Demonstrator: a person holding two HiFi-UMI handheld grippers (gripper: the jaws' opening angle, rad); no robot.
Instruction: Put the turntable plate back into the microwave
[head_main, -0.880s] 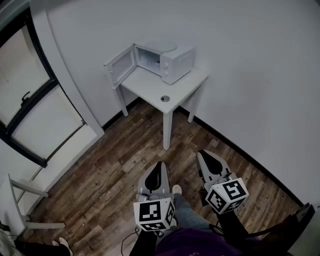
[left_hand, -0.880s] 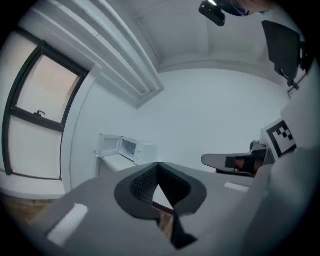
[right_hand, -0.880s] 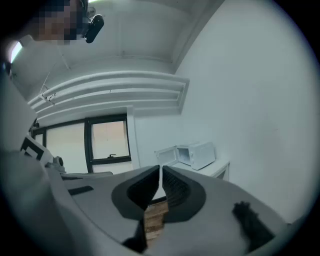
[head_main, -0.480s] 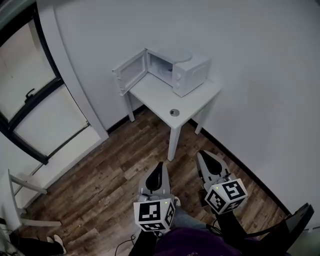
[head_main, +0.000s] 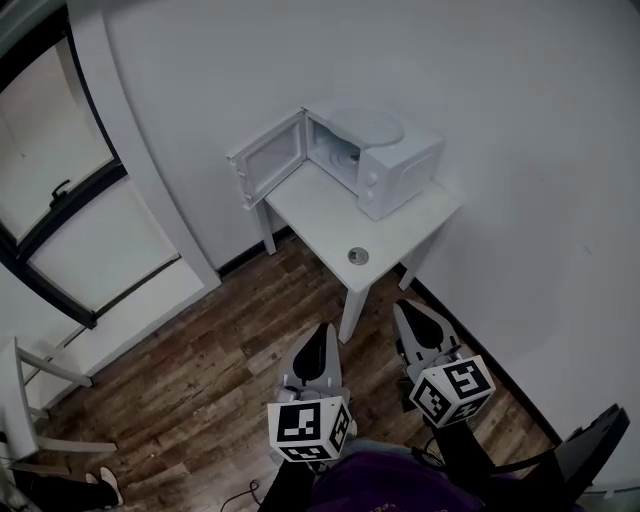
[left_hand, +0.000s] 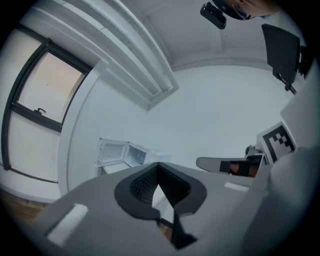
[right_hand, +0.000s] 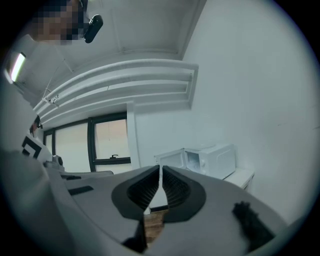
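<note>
Looking down, the head view has the turntable plate (head_main: 368, 126) lying atop the open-doored microwave (head_main: 400, 178) on the white worktop (head_main: 320, 208), with the left gripper (head_main: 321, 332) and right gripper (head_main: 404, 311) well short of it. The left gripper view shows its jaws pressed together, holding nothing. The right gripper view shows the same.

Head view dim, flat, slightly soft. Daylight enters through window (head_main: 55, 120) at left; shadows faint. Gripper views: heavy fisheye bending, black vignetted corners, blurred foreground; ceiling lamp (right_hand: 15, 65) possibly lit.
</note>
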